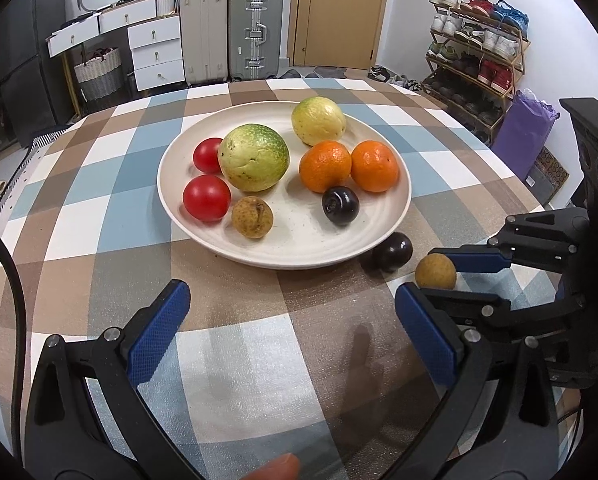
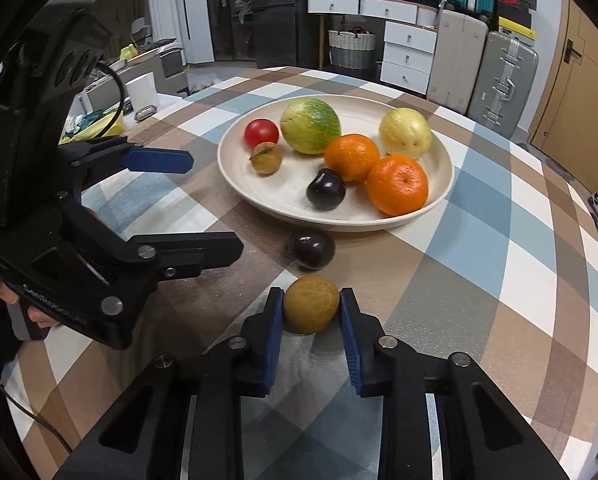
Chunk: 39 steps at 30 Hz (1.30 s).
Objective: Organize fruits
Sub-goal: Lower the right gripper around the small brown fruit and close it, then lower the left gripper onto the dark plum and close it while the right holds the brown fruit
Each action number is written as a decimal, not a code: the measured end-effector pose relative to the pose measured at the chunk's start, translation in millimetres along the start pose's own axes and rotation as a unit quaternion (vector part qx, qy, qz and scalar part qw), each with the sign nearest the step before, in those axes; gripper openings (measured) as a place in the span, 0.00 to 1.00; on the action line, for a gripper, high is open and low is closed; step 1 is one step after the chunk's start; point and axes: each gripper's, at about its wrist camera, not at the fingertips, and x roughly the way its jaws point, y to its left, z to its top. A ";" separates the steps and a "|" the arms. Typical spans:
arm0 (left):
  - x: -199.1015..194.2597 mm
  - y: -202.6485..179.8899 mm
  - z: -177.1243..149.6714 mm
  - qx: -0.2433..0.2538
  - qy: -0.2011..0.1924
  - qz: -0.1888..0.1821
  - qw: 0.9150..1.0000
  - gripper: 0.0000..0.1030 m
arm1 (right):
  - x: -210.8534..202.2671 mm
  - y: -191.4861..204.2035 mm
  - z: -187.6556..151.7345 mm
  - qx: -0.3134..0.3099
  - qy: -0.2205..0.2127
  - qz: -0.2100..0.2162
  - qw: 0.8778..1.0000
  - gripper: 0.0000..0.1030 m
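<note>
1. The right claw [image 2: 311, 312] is clamped on a small brown round fruit [image 2: 311, 304] that sits on the checked bench [image 2: 499, 280]; both blue pads press its sides.
2. Just ahead of that claw lies a dark plum [image 2: 311, 249] on the bench, touching or nearly touching the rim of the cream plate [image 2: 443, 176].
3. Farther ahead, the plate holds a second dark plum [image 2: 326, 189], two oranges [image 2: 397, 185], a large green-yellow fruit [image 2: 310, 125], a pale yellow fruit [image 2: 405, 133], a red tomato [image 2: 261, 133] and another small brown fruit [image 2: 265, 157].
4. The left claw [image 1: 291, 332] stands wide apart with nothing between its pads, hovering over the bench with the plate ahead of it.
5. In the left wrist view, the right claw and its brown fruit lie just to the right of the left claw's right finger.
</note>
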 end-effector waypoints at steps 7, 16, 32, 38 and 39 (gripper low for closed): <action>1.6 -4.0 -1.1 -0.004 0.006 -0.008 1.000 0.99 | -10.5 -10.7 2.0 0.021 -0.021 -0.005 1.000 0.27; 3.8 -21.7 -6.2 -0.012 0.021 -0.006 1.000 0.97 | -15.6 -46.5 4.4 0.087 -0.036 -0.038 0.995 0.27; 24.3 -63.5 2.6 -0.049 0.042 0.030 0.997 0.85 | -19.5 -64.1 2.0 0.109 -0.036 -0.045 0.992 0.27; 28.7 -67.7 9.2 -0.069 0.038 0.049 0.996 0.73 | -21.6 -71.8 0.4 0.119 -0.037 -0.048 0.991 0.27; 29.2 -68.6 10.2 -0.070 0.038 0.050 0.996 0.72 | -22.1 -72.3 0.4 0.120 -0.037 -0.048 0.991 0.27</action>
